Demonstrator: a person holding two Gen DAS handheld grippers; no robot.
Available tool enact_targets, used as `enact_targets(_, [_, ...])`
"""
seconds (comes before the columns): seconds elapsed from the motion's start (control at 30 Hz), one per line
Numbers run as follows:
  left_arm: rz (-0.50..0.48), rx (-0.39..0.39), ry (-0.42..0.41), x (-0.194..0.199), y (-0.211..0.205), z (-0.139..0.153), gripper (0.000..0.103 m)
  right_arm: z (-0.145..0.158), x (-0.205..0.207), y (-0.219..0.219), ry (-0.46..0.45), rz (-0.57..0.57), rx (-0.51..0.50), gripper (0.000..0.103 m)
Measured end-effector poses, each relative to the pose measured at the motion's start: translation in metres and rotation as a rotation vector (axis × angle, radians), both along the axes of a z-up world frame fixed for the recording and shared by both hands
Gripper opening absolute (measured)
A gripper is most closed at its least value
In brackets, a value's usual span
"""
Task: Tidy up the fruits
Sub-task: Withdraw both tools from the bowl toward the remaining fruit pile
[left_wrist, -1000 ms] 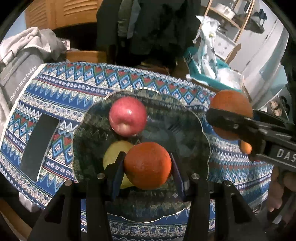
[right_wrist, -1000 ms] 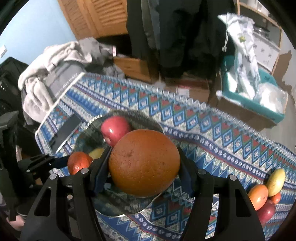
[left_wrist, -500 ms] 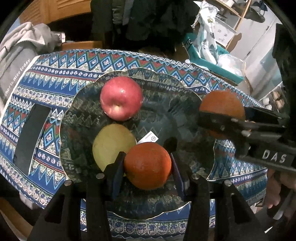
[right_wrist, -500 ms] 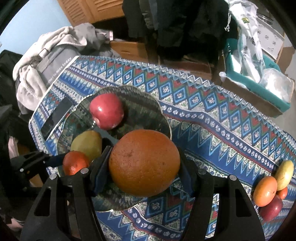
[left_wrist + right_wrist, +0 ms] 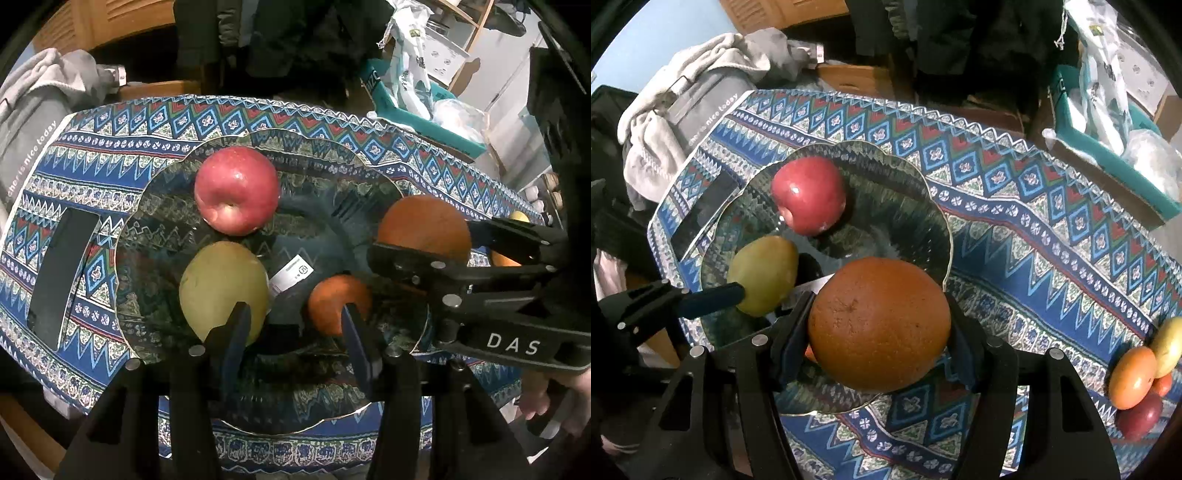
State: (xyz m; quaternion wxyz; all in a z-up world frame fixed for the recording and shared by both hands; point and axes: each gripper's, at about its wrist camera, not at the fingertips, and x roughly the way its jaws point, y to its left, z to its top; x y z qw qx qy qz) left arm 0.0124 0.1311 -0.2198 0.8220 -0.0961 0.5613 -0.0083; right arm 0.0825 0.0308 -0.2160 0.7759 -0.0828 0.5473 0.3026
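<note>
Here the left hand-held gripper [image 5: 291,325] hangs over the glass plate [image 5: 155,206] with its jaws opening, and the small orange [image 5: 332,301] lies on the plate just past its right finger, no longer pinched between the pads. The right hand-held gripper [image 5: 877,332] clamps the large orange [image 5: 879,325] above the plate's near rim. A red apple [image 5: 236,190] and a green pear [image 5: 221,288] sit in the plate, and more fruit [image 5: 1134,373] lies well apart on the patterned bench [image 5: 1034,229].
</note>
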Motion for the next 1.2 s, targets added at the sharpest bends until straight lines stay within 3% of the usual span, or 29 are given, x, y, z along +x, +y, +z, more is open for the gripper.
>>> enact_targets(0.3, [0.005, 0.003, -0.006, -0.001, 0.001, 0.001, 0.055, 0.015, 0.002, -0.005, -0.013, -0.018, 0.053, 0.066])
enact_targets(0.67, [0.030, -0.007, -0.019, 0.004, 0.003, 0.009, 0.055, 0.034, 0.000, -0.022, -0.061, -0.062, 0.050, 0.066])
enact_targets(1.2, [-0.033, -0.024, -0.079, 0.018, -0.036, 0.037, 0.057, 0.068, -0.007, -0.098, -0.128, -0.203, 0.032, 0.069])
